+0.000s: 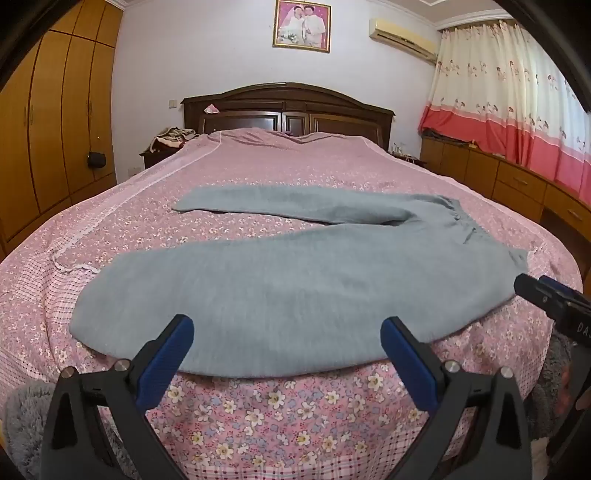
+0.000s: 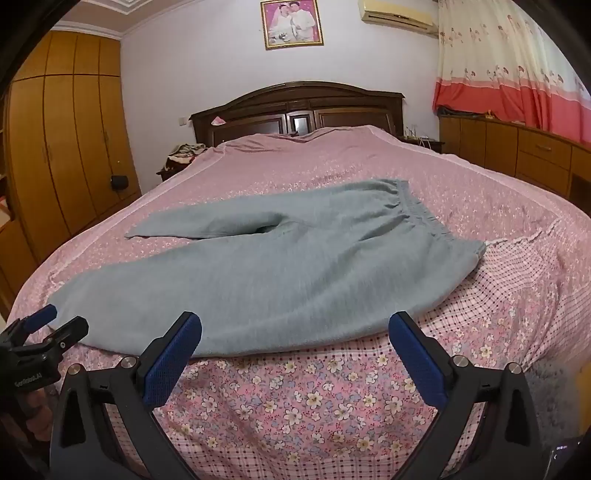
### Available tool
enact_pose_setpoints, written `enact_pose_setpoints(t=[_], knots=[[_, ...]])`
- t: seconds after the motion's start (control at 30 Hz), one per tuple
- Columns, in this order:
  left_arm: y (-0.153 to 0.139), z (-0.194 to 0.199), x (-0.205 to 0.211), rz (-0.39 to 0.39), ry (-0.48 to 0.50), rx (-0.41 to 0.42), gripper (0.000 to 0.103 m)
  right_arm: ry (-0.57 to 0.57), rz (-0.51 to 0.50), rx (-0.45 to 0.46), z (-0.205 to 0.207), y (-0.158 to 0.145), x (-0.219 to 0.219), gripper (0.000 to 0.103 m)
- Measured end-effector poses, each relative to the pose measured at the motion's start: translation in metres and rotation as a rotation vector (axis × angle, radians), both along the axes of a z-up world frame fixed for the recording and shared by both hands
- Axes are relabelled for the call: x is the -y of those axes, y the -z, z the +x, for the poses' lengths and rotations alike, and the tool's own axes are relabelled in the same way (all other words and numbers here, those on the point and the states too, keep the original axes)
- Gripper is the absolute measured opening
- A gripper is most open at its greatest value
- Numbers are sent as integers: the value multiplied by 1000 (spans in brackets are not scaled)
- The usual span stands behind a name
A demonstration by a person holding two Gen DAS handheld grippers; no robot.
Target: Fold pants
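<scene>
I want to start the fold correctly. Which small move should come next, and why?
Probably lower both open grippers, left gripper and right gripper, onto the near edge of the pants. The pants lie flat on the bed with legs spread apart, and neither gripper holds any cloth.

From my feed, a pink floral bedspread (image 1: 280, 162) covered the bed, with a dark wooden headboard (image 1: 288, 107) at its far edge. A framed wedding portrait (image 1: 301, 24) hung above. Wooden wardrobes (image 1: 55, 122) stood left; floral curtains (image 1: 509, 99) and low cabinets (image 1: 509, 177) right.
</scene>
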State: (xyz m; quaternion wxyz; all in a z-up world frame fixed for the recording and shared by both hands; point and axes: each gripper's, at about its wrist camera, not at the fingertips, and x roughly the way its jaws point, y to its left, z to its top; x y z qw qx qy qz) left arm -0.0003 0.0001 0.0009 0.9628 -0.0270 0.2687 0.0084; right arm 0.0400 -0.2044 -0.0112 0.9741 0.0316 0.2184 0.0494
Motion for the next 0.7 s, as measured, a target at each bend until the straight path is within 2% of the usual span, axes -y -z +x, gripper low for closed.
enact_pose_setpoints(t=[0.1, 0.17, 0.23, 0.7], knots=[[-2, -3, 0, -1, -4, 8, 103, -2, -20, 11, -1, -1, -3, 103], [-3, -5, 0, 2, -8, 10, 103, -2, 0, 30, -7, 1, -1, 103], [-4, -8, 0, 1, -12, 13, 103, -2, 9, 4, -3, -2, 0, 103], [6, 3, 4, 1, 4, -14, 103, 3, 13, -4, -1, 2, 6, 103]])
